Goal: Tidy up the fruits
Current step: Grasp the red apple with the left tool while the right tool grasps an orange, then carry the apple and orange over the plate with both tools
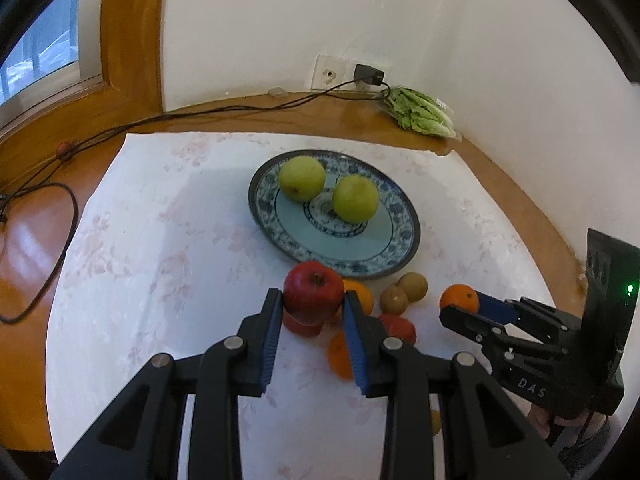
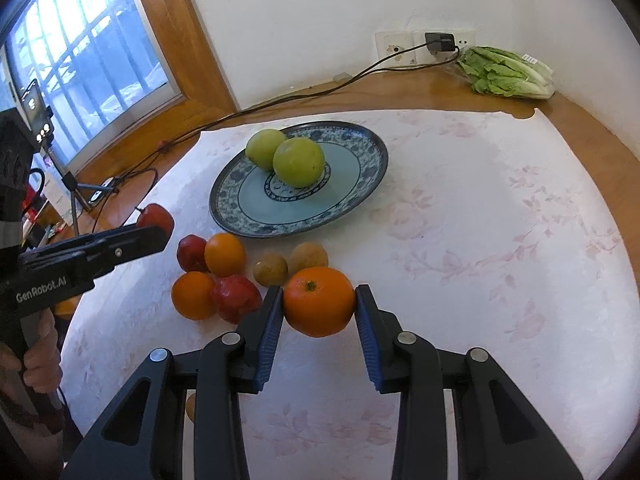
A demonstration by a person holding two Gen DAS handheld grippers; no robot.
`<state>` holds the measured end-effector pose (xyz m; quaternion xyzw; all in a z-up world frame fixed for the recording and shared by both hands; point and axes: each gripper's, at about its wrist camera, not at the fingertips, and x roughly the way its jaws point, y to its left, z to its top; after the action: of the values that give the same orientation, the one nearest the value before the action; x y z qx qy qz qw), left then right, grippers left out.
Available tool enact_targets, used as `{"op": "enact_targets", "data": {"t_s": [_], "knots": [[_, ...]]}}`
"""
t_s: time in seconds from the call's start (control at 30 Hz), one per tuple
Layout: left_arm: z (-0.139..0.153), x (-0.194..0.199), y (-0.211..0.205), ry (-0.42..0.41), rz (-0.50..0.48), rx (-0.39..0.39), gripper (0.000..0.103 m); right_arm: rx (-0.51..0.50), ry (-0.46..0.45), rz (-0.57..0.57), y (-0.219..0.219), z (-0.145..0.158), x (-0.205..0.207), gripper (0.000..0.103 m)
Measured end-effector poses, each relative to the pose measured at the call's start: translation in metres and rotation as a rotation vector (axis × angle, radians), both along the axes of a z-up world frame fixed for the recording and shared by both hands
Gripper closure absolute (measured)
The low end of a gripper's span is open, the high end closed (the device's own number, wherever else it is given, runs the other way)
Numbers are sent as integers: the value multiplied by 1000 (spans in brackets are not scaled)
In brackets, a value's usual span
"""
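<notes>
At the left of the right wrist view, the left tool reaches in from the frame's left edge, its jaws closed on a red apple held above the white flowered cloth on the tabletop. In the left wrist view that same red apple sits clamped between the blue pads at frame centre. Just right of it in the right wrist view lies a loose cluster on the cloth: another red apple, two oranges, a third red fruit and two brown fruits. Above the cluster, at upper centre, the blue patterned plate carries two green apples touching each other. At lower centre the right tool pinches an orange between its pads, jaws narrowed onto it. A bagged lettuce lies at upper right beside the wall socket.
</notes>
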<state>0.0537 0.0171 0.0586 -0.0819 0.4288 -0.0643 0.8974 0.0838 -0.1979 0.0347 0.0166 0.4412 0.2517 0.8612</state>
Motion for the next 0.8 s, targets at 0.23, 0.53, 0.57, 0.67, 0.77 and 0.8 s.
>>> {"op": "enact_targets", "data": {"t_s": [0.23,0.53,0.57,0.67,0.77,0.8], "knots": [[5,17,-2,6,-20,8,71,-17,-18,10,-3,17,7,66],[-1,48,-1,21,-36,17,71,-50,-31,9,2,27,32,66],[-2,51,-1,22,-36,18,71,-51,-30,8,3,27,35,66],[-5,60,-4,22,-40,24,71,-57,-35,12,8,27,42,66],[-10,68,-8,23,-51,29,71,-61,-40,24,16,26,47,66],[-11,69,-9,25,-53,29,71,-64,-43,29,19,26,49,66]]}}
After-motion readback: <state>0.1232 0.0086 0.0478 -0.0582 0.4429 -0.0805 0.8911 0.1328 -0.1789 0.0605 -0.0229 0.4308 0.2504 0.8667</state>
